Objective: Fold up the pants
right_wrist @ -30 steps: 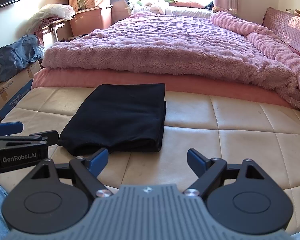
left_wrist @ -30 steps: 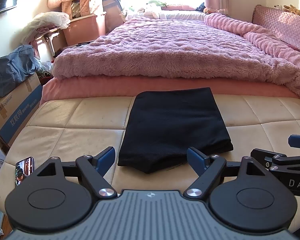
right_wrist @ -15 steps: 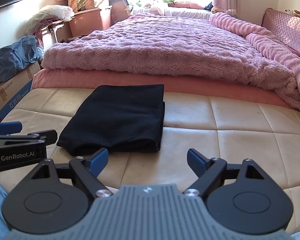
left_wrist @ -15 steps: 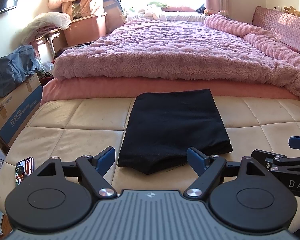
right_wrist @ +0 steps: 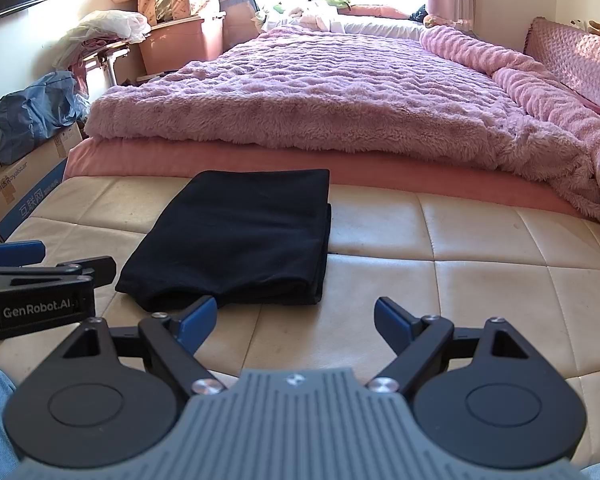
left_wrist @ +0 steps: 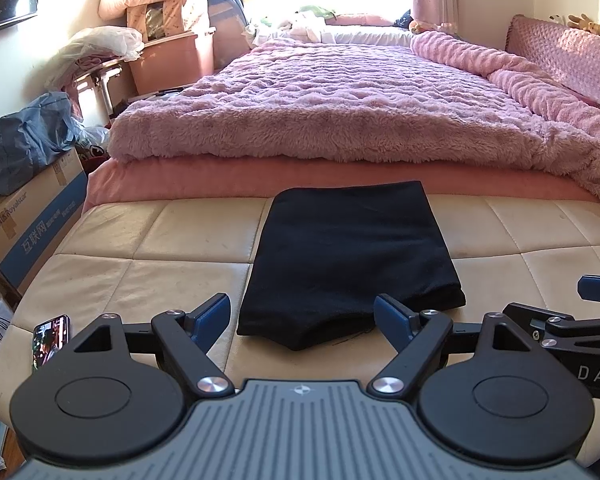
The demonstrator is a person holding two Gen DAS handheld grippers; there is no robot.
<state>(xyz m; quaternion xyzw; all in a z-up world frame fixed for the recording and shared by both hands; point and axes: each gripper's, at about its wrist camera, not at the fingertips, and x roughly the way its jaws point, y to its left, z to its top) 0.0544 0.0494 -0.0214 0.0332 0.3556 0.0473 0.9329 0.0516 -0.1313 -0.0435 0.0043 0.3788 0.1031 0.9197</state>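
Pants (left_wrist: 350, 252) of plain black, matte knit fabric are lying folded into a neat rectangle on the cream bench (left_wrist: 140, 240), their far edge just beside the pink mattress (left_wrist: 220, 178) and their near edge bulging in a soft, uneven curve. On the right side, seen from the right wrist view, the stacked layers are showing as thick rounded folds. The bench is looking like worn, quilted leather, its stitched seams dividing it into padded squares. Beyond it a fluffy lilac blanket (left_wrist: 320, 108) with a wavy, ridged pile is covering the bed.

The left gripper (left_wrist: 302, 312) is hovering at the near edge of the pants with its blue-tipped fingers spread wide, holding nothing. The right gripper (right_wrist: 294, 316) is likewise gaping wide and empty, sitting near the pants' near right corner, over bare bench. A phone (left_wrist: 50, 340) with a lit screen is lying at the bench's near left corner. At far left a blue bag (left_wrist: 28, 148) is slumping on a cardboard box (left_wrist: 32, 224)
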